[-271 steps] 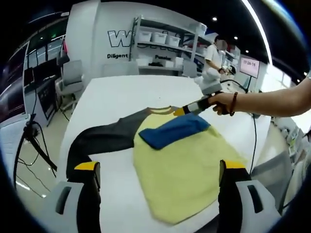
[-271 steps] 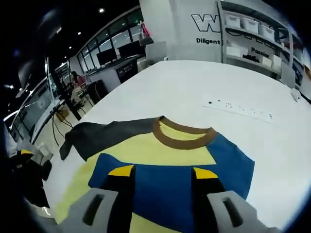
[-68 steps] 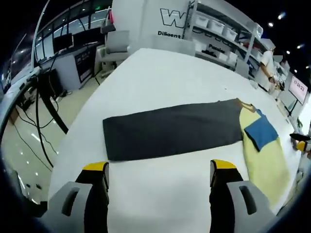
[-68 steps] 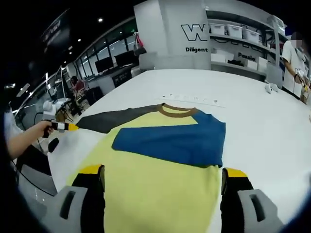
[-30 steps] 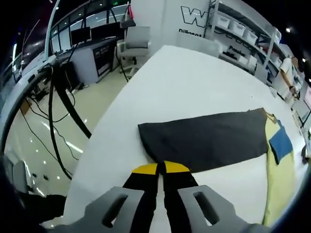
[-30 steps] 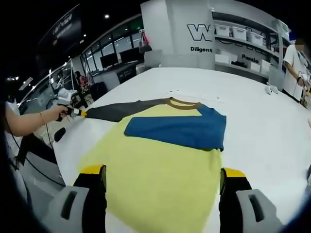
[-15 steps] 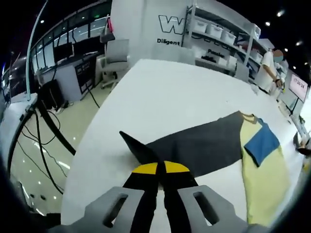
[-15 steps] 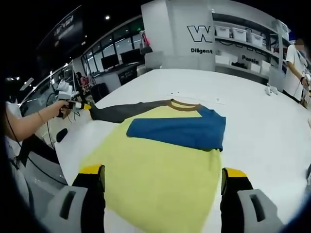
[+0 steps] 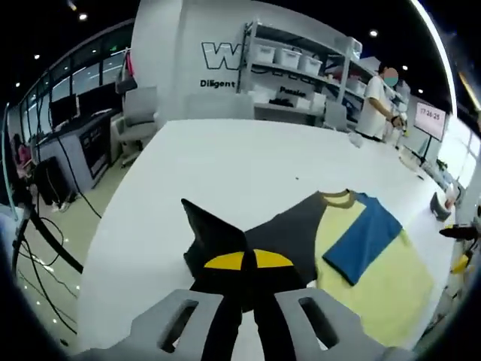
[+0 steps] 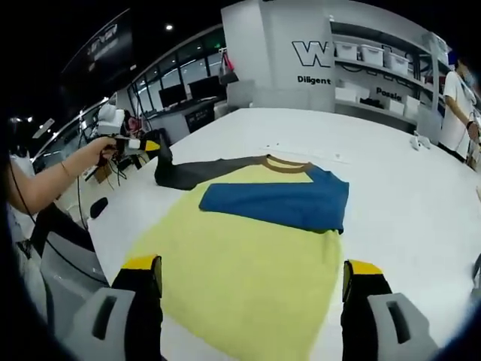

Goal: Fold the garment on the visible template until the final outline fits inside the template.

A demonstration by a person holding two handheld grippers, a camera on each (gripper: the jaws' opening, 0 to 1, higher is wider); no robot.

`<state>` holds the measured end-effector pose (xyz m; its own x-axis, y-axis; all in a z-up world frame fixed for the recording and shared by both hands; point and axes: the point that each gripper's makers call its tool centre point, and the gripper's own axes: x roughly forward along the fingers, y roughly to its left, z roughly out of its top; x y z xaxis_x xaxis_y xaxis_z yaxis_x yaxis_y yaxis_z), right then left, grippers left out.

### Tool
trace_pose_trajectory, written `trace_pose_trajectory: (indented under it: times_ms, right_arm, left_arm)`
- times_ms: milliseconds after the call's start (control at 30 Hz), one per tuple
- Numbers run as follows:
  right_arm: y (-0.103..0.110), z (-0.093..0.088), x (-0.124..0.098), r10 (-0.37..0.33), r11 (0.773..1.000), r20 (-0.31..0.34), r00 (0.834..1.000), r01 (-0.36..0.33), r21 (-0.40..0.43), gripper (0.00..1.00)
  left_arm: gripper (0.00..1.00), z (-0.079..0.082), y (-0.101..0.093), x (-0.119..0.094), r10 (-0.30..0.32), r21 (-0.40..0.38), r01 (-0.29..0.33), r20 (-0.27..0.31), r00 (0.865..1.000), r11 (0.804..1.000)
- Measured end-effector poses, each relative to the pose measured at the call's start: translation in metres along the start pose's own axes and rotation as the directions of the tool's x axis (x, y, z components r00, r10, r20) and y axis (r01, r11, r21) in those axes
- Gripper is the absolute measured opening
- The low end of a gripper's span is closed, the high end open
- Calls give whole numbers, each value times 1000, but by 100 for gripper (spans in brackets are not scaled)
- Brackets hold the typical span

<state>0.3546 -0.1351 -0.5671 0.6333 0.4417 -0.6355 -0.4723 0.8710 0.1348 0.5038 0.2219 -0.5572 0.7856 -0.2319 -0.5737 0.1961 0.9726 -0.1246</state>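
A: Where's the shirt?
B: The yellow T-shirt (image 10: pixel 248 263) lies flat on the white table (image 10: pixel 406 203), blue sleeve (image 10: pixel 282 203) folded across its chest, brown collar (image 10: pixel 285 163) at 12 o'clock.
A: The grippers?
B: The left gripper (image 9: pixel 243 262) is clamped on the dark grey sleeve (image 9: pixel 278 233), lifting its end off the table. The right gripper (image 10: pixel 248 269) hangs over the hem, jaws wide apart

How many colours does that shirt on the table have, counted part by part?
Yellow body: 1
Blue sleeve, folded over the body: 1
Dark grey sleeve, pinched in the left gripper: 1
Brown collar: 1
Total: 4 colours, 1 shirt
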Motion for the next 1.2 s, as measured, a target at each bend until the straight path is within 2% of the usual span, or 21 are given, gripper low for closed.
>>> trace_pose_trajectory:
  times_ms: [167,333,367,400,433,467,633,900,1133,1167,1200]
  right_arm:
    - [1,1,-1,9,1000,0,1000,-9,-6,99]
    - [7,0,-2,33,999,-8,999,-33,-16,99]
    - [8,-1,-2,34,999,-10,999,-34,-17,99]
    - [8,-2,-2,36,999,-16,999,-36,-21,99]
    - [9,-2,-2,37,999,-16,999,-37,-23,99]
    - [10,-4,-2,41,999,-20,999,-42,-26,99]
    - [11,-6,-4,47,998,-24,999,-47,-28,99]
    - [6,-14,-8,40,999,-34,999,-40,-3,99]
    - [3,-15,-9,39,999,-36,999,-39,2,99]
    - [2,-16,-9,37,999,-41,998,-37,2,99]
    - [2,-16,-9,36,999,-42,998,-36,2,99]
  left_arm:
    - [2,8,-27,8,-57,-20,57,11,998,998]
    - [2,25,-64,17,-109,-3,109,32,993,994]
    - [2,27,-66,17,-113,-4,113,35,993,994]
    - [2,32,-80,21,-138,0,139,40,990,990]
    - [2,33,-82,22,-141,2,141,41,989,990]
    - [2,38,-95,27,-158,18,157,46,986,987]
    - [2,52,-135,40,-213,54,210,58,975,976]
    - [2,59,-190,56,-286,75,282,51,957,957]
    - [2,53,-229,68,-330,102,327,22,944,940]
    - [2,51,-240,72,-348,121,345,9,937,931]
    - [2,51,-242,73,-352,128,348,5,936,929]
